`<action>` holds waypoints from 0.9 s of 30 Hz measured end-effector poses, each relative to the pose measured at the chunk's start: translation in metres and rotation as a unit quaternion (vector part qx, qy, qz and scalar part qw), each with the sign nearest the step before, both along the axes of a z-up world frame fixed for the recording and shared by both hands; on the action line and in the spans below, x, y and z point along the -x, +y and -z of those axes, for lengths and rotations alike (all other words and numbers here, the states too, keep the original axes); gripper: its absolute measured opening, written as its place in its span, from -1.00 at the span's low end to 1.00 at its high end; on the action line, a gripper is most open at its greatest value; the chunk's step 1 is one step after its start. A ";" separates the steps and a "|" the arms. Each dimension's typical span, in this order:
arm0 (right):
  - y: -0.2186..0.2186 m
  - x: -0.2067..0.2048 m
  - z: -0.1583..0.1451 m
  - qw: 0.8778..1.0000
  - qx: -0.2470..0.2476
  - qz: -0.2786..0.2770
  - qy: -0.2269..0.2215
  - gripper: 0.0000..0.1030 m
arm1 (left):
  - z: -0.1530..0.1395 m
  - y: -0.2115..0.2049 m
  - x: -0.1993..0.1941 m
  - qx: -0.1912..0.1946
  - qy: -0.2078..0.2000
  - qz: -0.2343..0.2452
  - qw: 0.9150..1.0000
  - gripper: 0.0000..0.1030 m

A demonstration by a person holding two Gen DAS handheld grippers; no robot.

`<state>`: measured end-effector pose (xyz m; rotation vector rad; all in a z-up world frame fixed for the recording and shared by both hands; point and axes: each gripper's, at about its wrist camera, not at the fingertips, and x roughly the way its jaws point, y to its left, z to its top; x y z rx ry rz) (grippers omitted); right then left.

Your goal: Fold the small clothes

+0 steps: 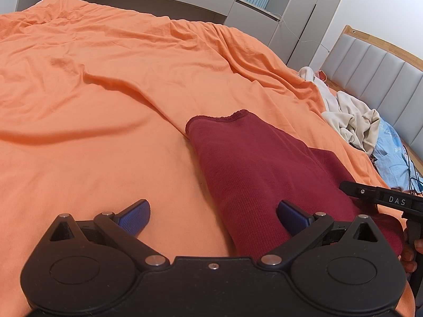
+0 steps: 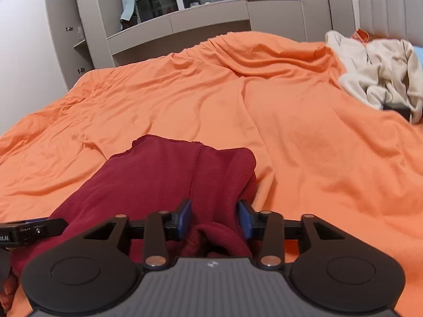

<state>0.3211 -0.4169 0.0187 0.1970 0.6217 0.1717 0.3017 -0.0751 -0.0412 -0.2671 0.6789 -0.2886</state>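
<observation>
An orange bedsheet (image 1: 105, 92) covers the bed, grey cabinets beyond. The maroon garment (image 1: 259, 163) lies near, mid-bed. Only the right wrist view shows its seam and the bunched fold – the right gripper (image 2: 215, 220) is clamped on that fold. The left gripper (image 1: 212, 218) stands wide apart, one pad over the garment's edge, gripping nothing.

— Where's the garment (image 1: 259, 169)?
— On the bed (image 1: 105, 92), just before both grippers.
— And the pile of clothes (image 2: 380, 76)?
— Far right, by the headboard (image 1: 375, 71). Cabinets (image 2: 185, 23) stand behind the bed.
</observation>
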 end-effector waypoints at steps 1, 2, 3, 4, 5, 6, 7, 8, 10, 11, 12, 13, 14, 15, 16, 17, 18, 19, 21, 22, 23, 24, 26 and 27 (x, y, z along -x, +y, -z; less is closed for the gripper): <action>-0.003 -0.002 0.001 1.000 -0.006 0.004 0.004 0.06 | -0.001 0.000 0.000 0.000 0.000 0.000 1.000 0.99; -0.004 -0.003 0.002 1.000 -0.011 0.007 0.008 0.09 | -0.001 0.000 0.000 0.000 0.000 0.000 1.000 0.99; -0.006 -0.004 0.003 1.000 -0.016 0.010 0.011 0.12 | -0.001 0.000 0.000 0.000 0.000 0.000 1.000 0.99; -0.008 -0.005 0.004 1.000 -0.020 0.013 0.015 0.15 | -0.001 0.000 0.000 0.000 0.000 0.000 1.000 0.99; -0.010 -0.006 0.005 0.999 -0.025 0.015 0.019 0.17 | 0.000 0.000 0.000 0.000 0.000 0.000 1.000 0.99; -0.012 -0.006 0.007 0.999 -0.032 0.017 0.023 0.18 | 0.000 0.000 0.000 0.000 0.000 0.000 1.000 0.99; -0.014 -0.007 0.008 0.999 -0.040 0.020 0.027 0.18 | 0.000 -0.001 0.000 0.000 0.000 0.000 1.000 0.99; -0.017 -0.008 0.009 0.998 -0.048 0.024 0.030 0.18 | 0.000 -0.001 0.000 0.000 0.000 0.000 1.000 0.99; -0.021 -0.010 0.012 0.997 -0.066 0.030 0.038 0.18 | 0.000 0.000 0.000 0.000 0.000 0.000 1.000 0.99; -0.023 -0.010 0.013 0.996 -0.075 0.032 0.040 0.18 | 0.000 -0.001 0.000 0.000 0.000 0.000 1.000 0.99; -0.025 -0.010 0.014 0.995 -0.084 0.032 0.043 0.18 | 0.000 -0.001 0.000 0.000 0.000 0.000 1.000 0.99; -0.026 -0.010 0.015 0.994 -0.092 0.033 0.045 0.14 | 0.000 -0.001 0.000 0.000 0.000 0.000 1.000 0.99; -0.027 -0.010 0.016 0.994 -0.099 0.032 0.046 0.04 | 0.000 -0.001 0.000 0.000 0.000 0.000 1.000 0.99; -0.028 -0.011 0.017 0.993 -0.105 0.030 0.047 -0.01 | 0.000 -0.001 0.000 0.000 0.000 0.000 1.000 0.99; -0.028 -0.010 0.017 0.993 -0.107 0.028 0.046 -0.07 | 0.000 0.000 0.000 0.000 0.000 0.000 1.000 0.99; -0.028 -0.010 0.017 0.993 -0.104 0.028 0.044 -0.14 | 0.000 -0.001 0.000 0.000 0.000 0.000 1.000 0.99; -0.026 -0.009 0.016 0.994 -0.101 0.028 0.043 -0.16 | 0.000 -0.001 0.000 0.000 0.000 0.000 1.000 0.99; -0.025 -0.009 0.015 0.994 -0.099 0.027 0.042 -0.17 | 0.000 0.000 0.000 0.000 0.000 0.000 1.000 0.99; -0.024 -0.009 0.015 0.994 -0.096 0.027 0.040 -0.17 | 0.000 0.000 0.000 0.002 0.000 0.000 1.000 0.99; -0.024 -0.009 0.015 0.994 -0.095 0.028 0.040 -0.17 | 0.000 0.000 0.000 0.002 0.000 -0.001 1.000 0.99; -0.023 -0.009 0.015 0.994 -0.095 0.028 0.040 -0.17 | -0.001 0.000 0.000 0.003 0.000 -0.001 1.000 0.99; -0.023 -0.009 0.015 0.994 -0.095 0.028 0.040 -0.16 | -0.001 0.000 0.000 0.002 0.000 0.000 1.000 0.99; -0.022 -0.008 0.015 0.994 -0.093 0.028 0.040 -0.14 | 0.000 0.000 0.000 0.002 0.000 0.000 1.000 0.99; -0.022 -0.008 0.015 0.995 -0.092 0.028 0.040 -0.13 | 0.000 0.000 0.000 0.002 0.000 0.000 1.000 0.99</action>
